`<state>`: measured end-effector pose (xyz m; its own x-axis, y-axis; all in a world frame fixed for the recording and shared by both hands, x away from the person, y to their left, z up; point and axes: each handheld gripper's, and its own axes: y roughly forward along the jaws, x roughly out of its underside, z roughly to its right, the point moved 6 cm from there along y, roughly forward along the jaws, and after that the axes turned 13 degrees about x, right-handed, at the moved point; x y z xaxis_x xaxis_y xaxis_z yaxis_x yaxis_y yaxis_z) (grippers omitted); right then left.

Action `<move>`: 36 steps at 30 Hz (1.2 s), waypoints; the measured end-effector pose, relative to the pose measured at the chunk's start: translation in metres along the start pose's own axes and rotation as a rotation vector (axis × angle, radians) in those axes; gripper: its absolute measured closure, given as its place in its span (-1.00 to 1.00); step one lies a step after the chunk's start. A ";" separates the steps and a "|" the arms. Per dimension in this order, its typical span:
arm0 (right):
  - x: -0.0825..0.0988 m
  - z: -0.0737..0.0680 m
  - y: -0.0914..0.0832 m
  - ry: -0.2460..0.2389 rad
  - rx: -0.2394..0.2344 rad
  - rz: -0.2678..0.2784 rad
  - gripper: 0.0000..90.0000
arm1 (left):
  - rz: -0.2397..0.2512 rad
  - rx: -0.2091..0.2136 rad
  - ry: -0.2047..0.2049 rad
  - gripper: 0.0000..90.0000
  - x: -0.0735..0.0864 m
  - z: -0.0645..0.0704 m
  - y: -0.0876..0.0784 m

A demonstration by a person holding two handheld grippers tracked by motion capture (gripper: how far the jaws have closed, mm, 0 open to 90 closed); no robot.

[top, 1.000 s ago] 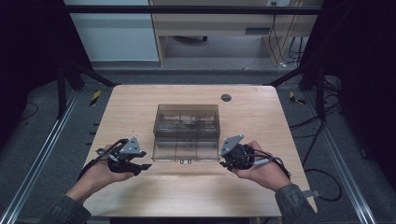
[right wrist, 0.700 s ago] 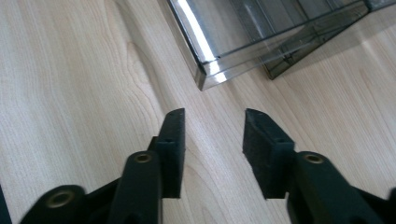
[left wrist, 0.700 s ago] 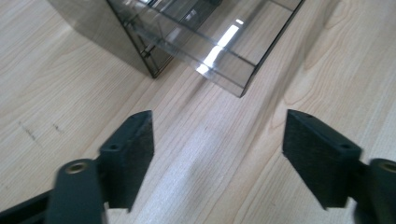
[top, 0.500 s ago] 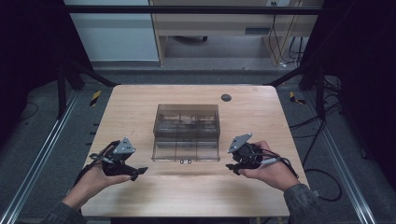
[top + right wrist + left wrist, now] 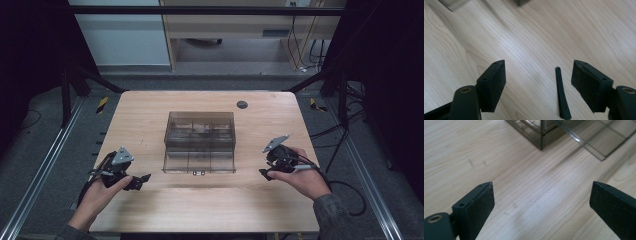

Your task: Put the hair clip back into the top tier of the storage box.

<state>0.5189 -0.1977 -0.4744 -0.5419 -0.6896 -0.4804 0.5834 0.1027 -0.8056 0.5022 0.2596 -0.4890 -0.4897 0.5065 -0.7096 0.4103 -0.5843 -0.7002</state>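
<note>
- Both my hands have drawn back from the clear box [image 5: 200,142], which sits mid-frame on the table [image 5: 150,107], lid [image 5: 199,161] folded toward me.
- Left gripper [image 5: 142,178], lower left, and right gripper [image 5: 264,173], lower right: jaws have just been opening, nothing between.
- Risk, I judge: a trailing cable [image 5: 345,200] or careless return could nudge the light box.

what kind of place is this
Probably a lab recording station: a bare wooden table inside a dark metal frame, loose cables on grey floor, and hand-held grippers beside a clear compartment box.

clear box [image 5: 200,142] mid-table – bare wood [image 5: 150,107] around
</note>
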 end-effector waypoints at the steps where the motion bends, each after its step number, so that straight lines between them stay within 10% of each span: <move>1: 0.003 0.003 0.001 0.008 0.006 -0.019 -0.35 | 0.009 0.003 0.001 -0.87 0.000 -0.001 0.000; 15: 0.027 0.018 0.008 0.024 0.013 -0.142 0.17 | 0.128 -0.033 0.002 -0.87 -0.005 -0.006 -0.004; 36: 0.036 0.032 0.037 0.012 -0.003 -0.257 0.53 | 0.135 -0.059 -0.032 -0.87 0.020 -0.015 -0.027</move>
<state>0.5404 -0.2419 -0.5101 -0.6795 -0.6846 -0.2636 0.4239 -0.0731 -0.9028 0.4932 0.2947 -0.4853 -0.4510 0.4049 -0.7954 0.5184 -0.6067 -0.6027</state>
